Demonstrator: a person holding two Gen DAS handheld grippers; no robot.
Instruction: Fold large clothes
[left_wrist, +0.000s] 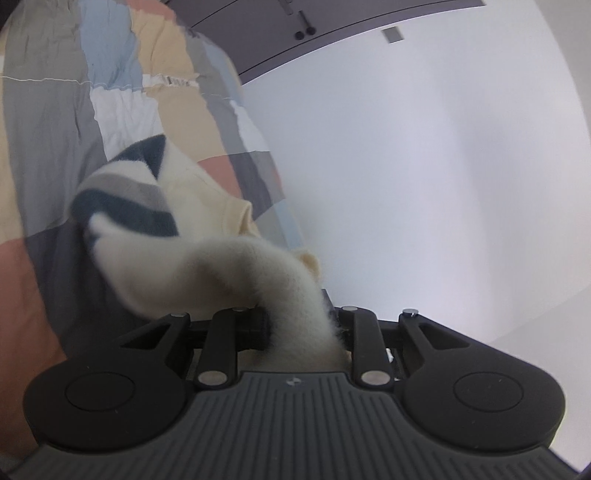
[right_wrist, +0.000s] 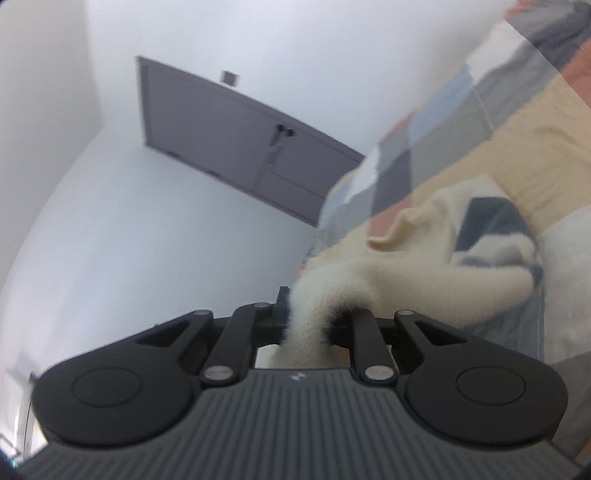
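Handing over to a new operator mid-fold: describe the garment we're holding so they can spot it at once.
Find the patchwork quilt on the bed. Hanging in front of it, pinched by the left gripper and right gripper, is the sweater. It is the only fuzzy cream fabric, with dark and grey stripes, unlike the quilt's flat patches.

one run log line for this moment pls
left gripper: shut on sweater | right gripper: shut on sweater | sweater: lifted over quilt

sweater (left_wrist: 207, 254) on quilt (left_wrist: 48, 155); door (right_wrist: 229, 147) behind.
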